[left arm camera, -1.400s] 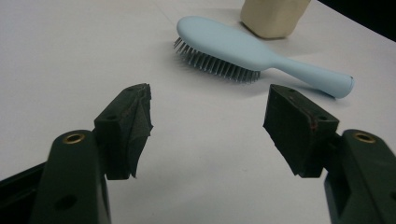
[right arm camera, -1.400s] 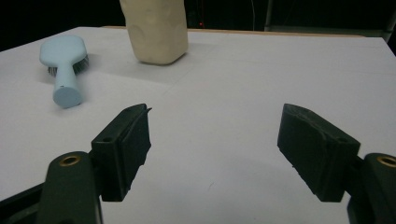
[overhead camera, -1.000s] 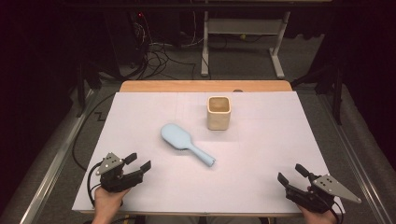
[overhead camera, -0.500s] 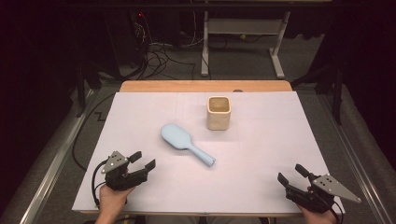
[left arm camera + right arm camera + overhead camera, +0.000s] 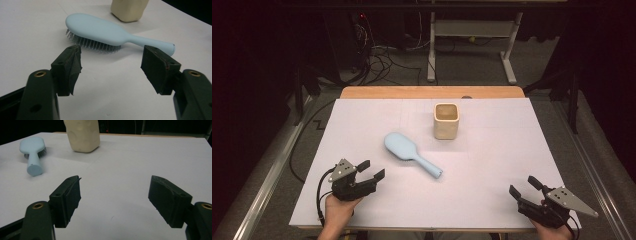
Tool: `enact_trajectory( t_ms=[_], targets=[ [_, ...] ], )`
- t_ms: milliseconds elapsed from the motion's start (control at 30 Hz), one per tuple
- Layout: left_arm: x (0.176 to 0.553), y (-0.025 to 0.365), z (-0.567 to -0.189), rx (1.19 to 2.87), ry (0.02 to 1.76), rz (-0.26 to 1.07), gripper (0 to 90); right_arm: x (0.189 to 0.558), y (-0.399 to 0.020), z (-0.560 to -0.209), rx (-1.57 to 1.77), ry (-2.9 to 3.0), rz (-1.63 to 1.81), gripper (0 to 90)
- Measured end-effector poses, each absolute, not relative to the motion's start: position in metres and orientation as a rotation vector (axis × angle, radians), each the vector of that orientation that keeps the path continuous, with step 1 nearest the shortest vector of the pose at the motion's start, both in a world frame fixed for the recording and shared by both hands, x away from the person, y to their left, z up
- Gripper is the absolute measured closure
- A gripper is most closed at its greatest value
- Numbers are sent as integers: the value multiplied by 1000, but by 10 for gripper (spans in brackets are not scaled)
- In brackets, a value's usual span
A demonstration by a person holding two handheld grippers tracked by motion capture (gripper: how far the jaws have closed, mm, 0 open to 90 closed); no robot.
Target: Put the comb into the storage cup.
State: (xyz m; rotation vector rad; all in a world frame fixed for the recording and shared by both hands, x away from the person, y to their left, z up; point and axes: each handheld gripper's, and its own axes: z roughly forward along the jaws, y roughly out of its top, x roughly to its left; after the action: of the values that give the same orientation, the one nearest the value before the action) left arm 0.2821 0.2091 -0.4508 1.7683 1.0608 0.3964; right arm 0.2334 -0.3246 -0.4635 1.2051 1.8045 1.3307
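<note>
So the brush (image 5: 411,153) is lying bristles-down near the middle of the worktop (image 5: 492,165), pale blue, head pointing toward the far left and the handle running toward the near right. Just behind it, a bit to the right, sits a cream cup (image 5: 446,120), upright and open at the top, not touching the brush.

The left tongs (image 5: 372,169) sit near the front left edge, held in a hand (image 5: 338,210), and they point at the brush. Jaws are wide apart with nothing between them. From the left gripper view the brush (image 5: 105,31) lies right ahead of the jaws, close but clear of them, with the bristles visible under the head and the handle end poking out past the right jaw. The cup (image 5: 128,10) is just beyond it.

The right tongs (image 5: 522,186) are down at the front right corner, well apart from everything, also gaping open and holding nothing. In the right gripper view the brush (image 5: 33,151) is off to the far left, handle end facing the camera, and the cup (image 5: 82,135) sits behind it to the right. Bare white worktop between the jaws there.
</note>
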Motion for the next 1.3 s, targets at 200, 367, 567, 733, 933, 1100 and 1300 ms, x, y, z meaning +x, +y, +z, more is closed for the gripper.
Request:
enact_trajectory(
  t_ms=[200,367,567,733,933,1100,1300],
  targets=[
    [287,204,-450,1781,1050,389,332,233,-325,-464,1210,1800,1326,266],
    [289,200,-450,1792,1043,386,332,233,-325,-464,1212,1800,1328,266],
    [292,193,-449,1798,1025,381,333,233,-325,-464,1215,1798,1332,266],
    [294,190,-448,1778,1022,346,335,233,-325,-464,1215,1792,1332,266],
    [295,188,-447,1779,1018,348,335,233,-325,-464,1215,1791,1332,266],
    [296,186,-447,1780,1011,351,335,233,-325,-463,1213,1792,1333,266],
    [298,181,-446,1794,1001,355,336,233,-325,-463,1212,1793,1333,266]
  ],
)
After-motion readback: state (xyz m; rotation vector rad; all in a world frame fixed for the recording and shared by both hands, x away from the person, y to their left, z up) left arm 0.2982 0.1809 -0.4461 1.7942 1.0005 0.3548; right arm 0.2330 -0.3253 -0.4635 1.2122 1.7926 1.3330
